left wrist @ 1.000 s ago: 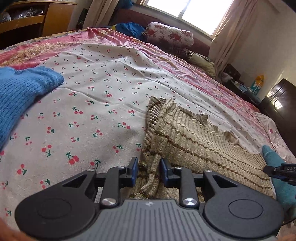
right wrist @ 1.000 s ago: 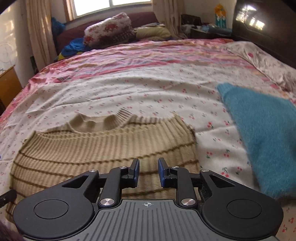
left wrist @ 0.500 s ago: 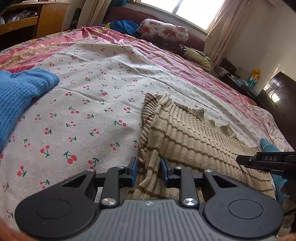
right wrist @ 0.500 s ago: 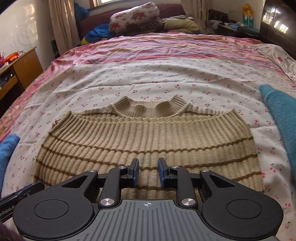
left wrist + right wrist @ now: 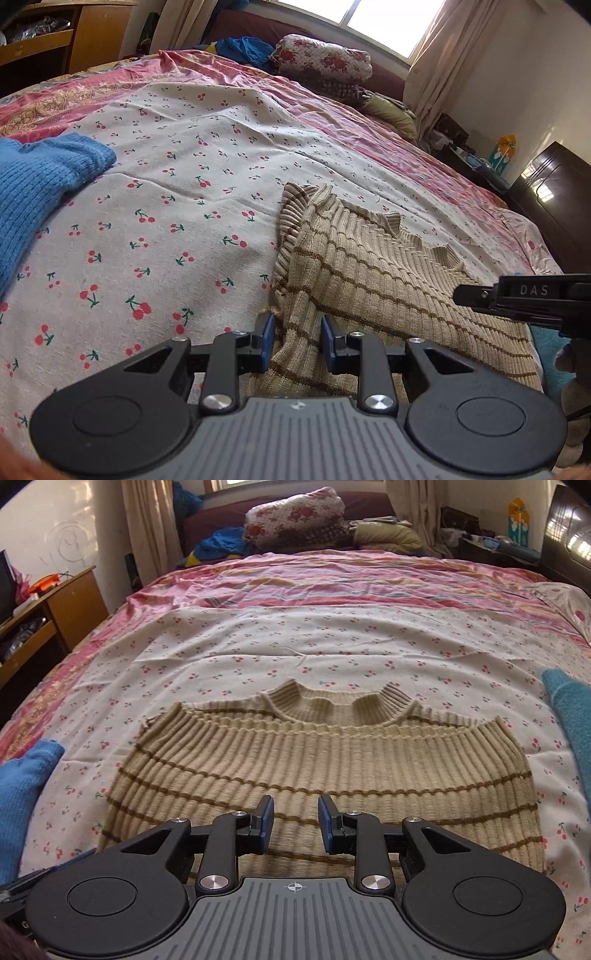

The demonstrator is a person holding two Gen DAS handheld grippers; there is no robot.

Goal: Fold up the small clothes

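Note:
A beige ribbed sweater with brown stripes (image 5: 332, 760) lies flat on the cherry-print sheet (image 5: 332, 642), collar at the far side. My left gripper (image 5: 297, 338) is shut on a raised fold at the sweater's (image 5: 388, 280) near left corner. My right gripper (image 5: 295, 821) hovers over the middle of the near hem. Its jaws are opening, and nothing is pinched between them. In the left wrist view its black body (image 5: 535, 295) reaches in from the right, over the sweater.
A blue knit garment (image 5: 33, 184) lies left of the sweater and a teal one (image 5: 572, 709) to its right. Floral pillows (image 5: 295, 513) and piled clothes sit at the far end of the bed. A wooden desk (image 5: 55, 602) stands left, dark furniture (image 5: 554, 206) right.
The right gripper has slid left along the sweater's hem, from its right corner to the middle, and its jaws have parted slightly. The left gripper has kept its hold in place.

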